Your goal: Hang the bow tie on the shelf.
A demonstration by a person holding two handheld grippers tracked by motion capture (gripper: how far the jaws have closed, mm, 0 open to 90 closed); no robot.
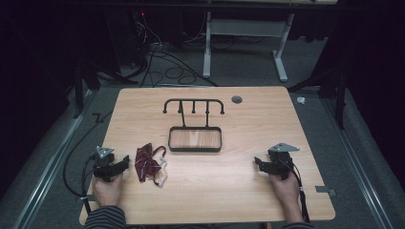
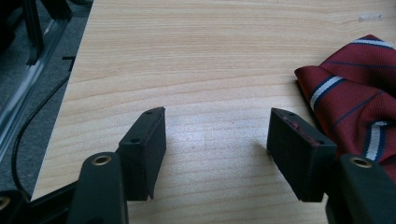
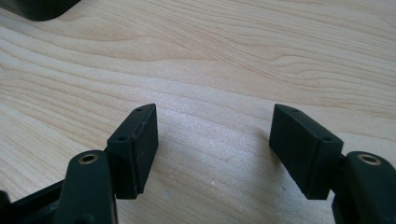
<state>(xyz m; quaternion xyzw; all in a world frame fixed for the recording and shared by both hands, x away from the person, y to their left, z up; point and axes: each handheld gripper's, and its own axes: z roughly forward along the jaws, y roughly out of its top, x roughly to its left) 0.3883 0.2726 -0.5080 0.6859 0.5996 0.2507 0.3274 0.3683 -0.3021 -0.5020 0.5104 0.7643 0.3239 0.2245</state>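
A dark red tie [image 1: 145, 163] with white and navy stripes lies crumpled in a loose heap on the desk [image 1: 229, 191], near its left edge.

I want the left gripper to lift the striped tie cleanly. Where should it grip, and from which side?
Probably the raised fold on the striped tie edge nearest the left gripper, approached from the tie's left. The fabric lies crumpled, and the open jaws already stand beside that edge over the table.

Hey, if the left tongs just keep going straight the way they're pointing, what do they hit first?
Probably nothing at first: the left tongs stand open over bare table. The striped tie lies just off to the side of that line, near one jaw, so it might get brushed; depth is hard to judge.
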